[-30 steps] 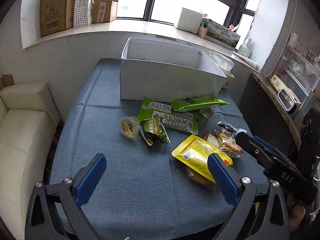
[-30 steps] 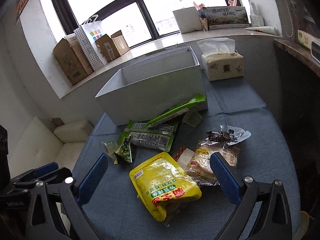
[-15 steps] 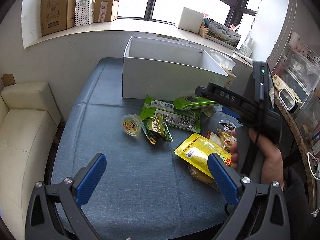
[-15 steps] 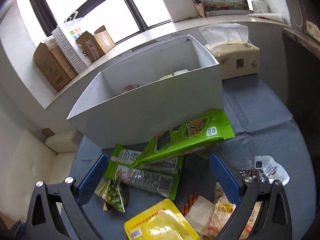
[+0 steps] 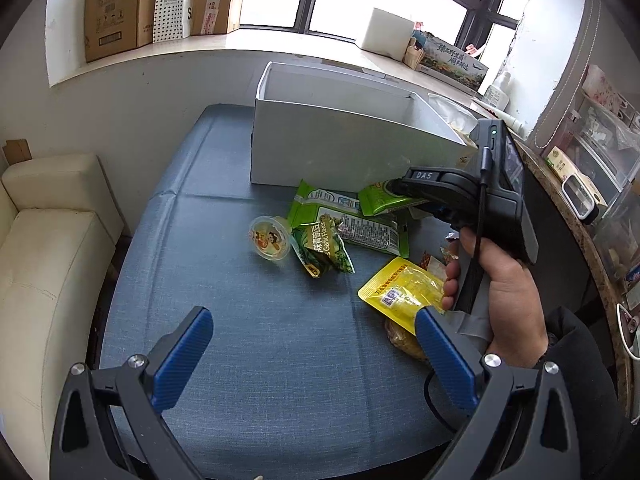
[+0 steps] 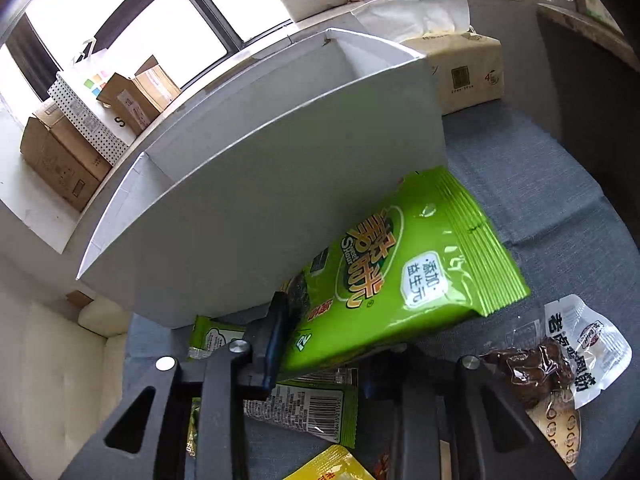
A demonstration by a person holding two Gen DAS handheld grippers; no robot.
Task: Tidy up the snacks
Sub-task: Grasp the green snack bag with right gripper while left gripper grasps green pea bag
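The bright green snack bag (image 6: pixel 404 276) lies propped against the near wall of the white box (image 6: pixel 256 200), its far end tipped up against the cardboard and its near end over the flatter green packet (image 6: pixel 304 404) beneath it. The right gripper (image 6: pixel 320 344) has just been closing, and its jaws now pinch the near end of that bag, one blue pad (image 6: pixel 276 340) pressed on the upper face; taking it by the end looks like a way to lift it over the wall and drop it in. From the other side, the right hand (image 5: pixel 504 296) wraps the black handle, reaching across the blue tablecloth (image 5: pixel 240 320) toward the box. The left gripper (image 5: pixel 312 356) hangs over the near part of the table with its jaws spread wide and nothing between them, seemingly waiting its turn. Left loose are a yellow pouch (image 5: pixel 400 292) near right, a small pea packet (image 5: pixel 324 248) and a jelly cup (image 5: pixel 270 238) toward the middle, and a clear pack of brown pieces (image 6: pixel 560 360) at the right. A tissue box (image 6: pixel 464 68) stands beyond the white box's right end.
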